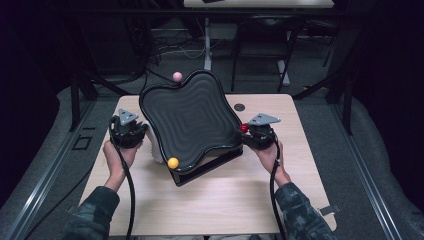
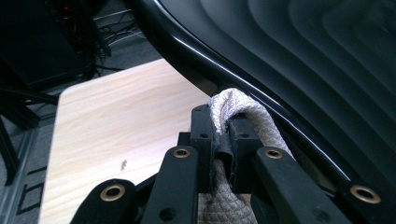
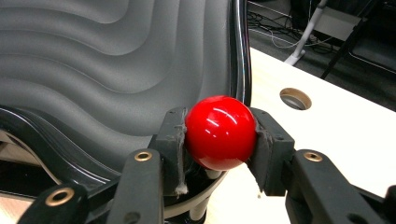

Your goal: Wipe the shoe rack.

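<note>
Our left hand-held gripper (image 1: 136, 134) sits at the left edge of the black wavy tray (image 1: 187, 117), and in the left gripper view we see its jaws pressed together on a fold of whitish woven cloth (image 2: 240, 109) that bulges up between the pads, right against the tray's glossy rim. From the high view a bit of that cloth shows pale under the tray's left side, just beside the gripper. Our right hand-held gripper (image 1: 246, 131) is at the tray's right edge, pinching a red ball (image 3: 220, 132): in the right gripper view the ball is clamped squarely between the two pads, touching both, with a short stem running down from it towards the tray's rim. The tray has a rippled, stepped inner surface and stands tilted on the pale wooden worktop (image 1: 225, 200), its far end raised and its near corner lowest, resting on a dark base. A yellow ball (image 1: 173, 162) sits at that low near corner on the rim, and a pink ball (image 1: 177, 76) stands at the far rim. A round cable hole (image 1: 239, 107) lies in the worktop just beyond the right gripper. Both of the person's hands grip their tools from below, camouflage sleeves coming in at the bottom.
</note>
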The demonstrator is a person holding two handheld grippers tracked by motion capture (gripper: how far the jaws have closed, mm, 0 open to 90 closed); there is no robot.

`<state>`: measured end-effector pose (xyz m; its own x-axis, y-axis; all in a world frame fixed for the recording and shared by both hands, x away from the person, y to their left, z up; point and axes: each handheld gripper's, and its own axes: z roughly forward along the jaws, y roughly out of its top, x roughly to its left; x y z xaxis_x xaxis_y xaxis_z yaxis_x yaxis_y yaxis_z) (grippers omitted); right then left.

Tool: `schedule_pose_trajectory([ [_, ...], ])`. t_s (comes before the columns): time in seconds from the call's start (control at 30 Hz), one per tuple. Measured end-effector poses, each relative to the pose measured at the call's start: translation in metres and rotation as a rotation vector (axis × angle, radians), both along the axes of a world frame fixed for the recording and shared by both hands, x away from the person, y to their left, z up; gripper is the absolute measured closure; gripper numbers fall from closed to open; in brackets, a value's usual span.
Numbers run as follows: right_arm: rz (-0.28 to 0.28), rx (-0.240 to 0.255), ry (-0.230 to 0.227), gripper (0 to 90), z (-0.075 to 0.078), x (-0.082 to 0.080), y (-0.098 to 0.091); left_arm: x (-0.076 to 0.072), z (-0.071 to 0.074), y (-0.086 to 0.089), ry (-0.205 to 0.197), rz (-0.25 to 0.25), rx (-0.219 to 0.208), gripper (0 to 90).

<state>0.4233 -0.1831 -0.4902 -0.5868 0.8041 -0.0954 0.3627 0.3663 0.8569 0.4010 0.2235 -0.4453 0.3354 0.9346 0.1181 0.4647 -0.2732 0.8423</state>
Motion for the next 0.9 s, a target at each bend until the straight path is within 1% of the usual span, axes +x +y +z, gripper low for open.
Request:
schedule_pose_trajectory([
  [0.07, 0.001, -0.003, -0.002, 60.0, 0.000, 0.000, 0.000, 0.004, 0.003, 0.001, 0.001, 0.003, 0.007, 83.3],
  [0.27, -0.003, -0.014, -0.006, 60.0, 0.000, 0.000, 0.001, 0.013, 0.013, 0.006, -0.018, 0.028, 0.018, 83.3],
  [0.37, 0.005, -0.014, -0.007, 60.0, 0.000, 0.000, 0.000, 0.017, 0.018, 0.008, -0.024, 0.033, 0.023, 83.2],
  [0.5, 0.004, -0.020, -0.010, 60.1, 0.000, 0.001, 0.000, 0.021, 0.024, 0.009, -0.031, 0.037, 0.028, 83.2],
  [0.57, 0.007, -0.024, -0.013, 60.1, 0.000, 0.001, -0.001, 0.021, 0.026, 0.009, -0.041, 0.040, 0.027, 83.2],
  [0.63, 0.014, -0.023, -0.006, 60.1, 0.001, 0.002, -0.002, 0.020, 0.027, 0.009, -0.041, 0.037, 0.034, 83.1],
  [0.77, 0.025, -0.020, -0.007, 60.1, 0.001, 0.004, -0.005, 0.017, 0.026, 0.011, -0.041, 0.034, 0.021, 83.1],
  [0.8, 0.025, -0.021, -0.011, 60.1, 0.001, 0.004, -0.006, 0.015, 0.025, 0.012, -0.044, 0.034, 0.025, 83.1],
  [0.9, 0.032, -0.016, -0.009, 60.2, 0.001, 0.006, -0.011, 0.010, 0.019, 0.014, -0.038, 0.029, 0.021, 83.1],
])
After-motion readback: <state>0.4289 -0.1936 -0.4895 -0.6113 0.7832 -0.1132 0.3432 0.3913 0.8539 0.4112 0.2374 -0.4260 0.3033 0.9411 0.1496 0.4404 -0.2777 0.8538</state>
